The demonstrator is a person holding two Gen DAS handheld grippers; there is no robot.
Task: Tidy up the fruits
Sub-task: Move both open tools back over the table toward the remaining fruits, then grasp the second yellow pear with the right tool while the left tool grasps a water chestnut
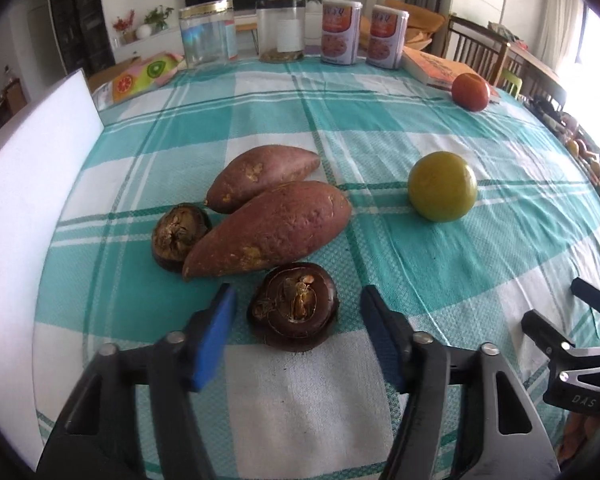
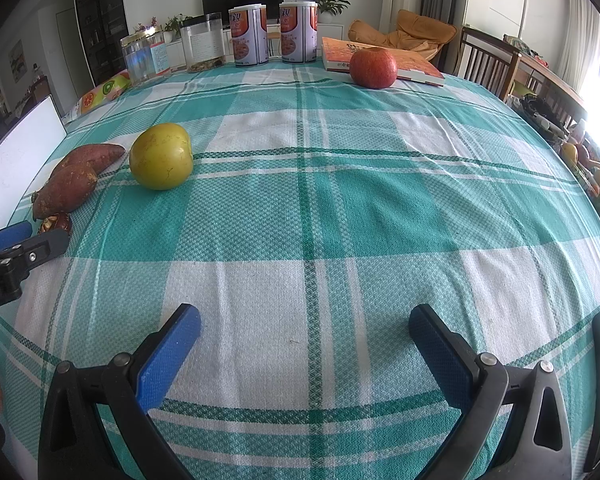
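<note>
Dark-brown shrivelled fruit (image 1: 293, 307) lies on the worktop (image 1: 400, 248) between our left claw (image 1: 296, 312) pads, untouched, gaps both sides. Just beyond crowd two sweet potatoes (image 1: 268, 228) and a second shrivelled fruit (image 1: 180, 236); a green fruit (image 1: 442, 186) sits further right. Our right claw (image 2: 304, 332) gapes wide, empty.

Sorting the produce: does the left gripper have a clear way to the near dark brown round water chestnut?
Probably yes. The left gripper has its blue pads either side of the dark brown round water chestnut, not touching, with only teal checked tablecloth around it.
</note>
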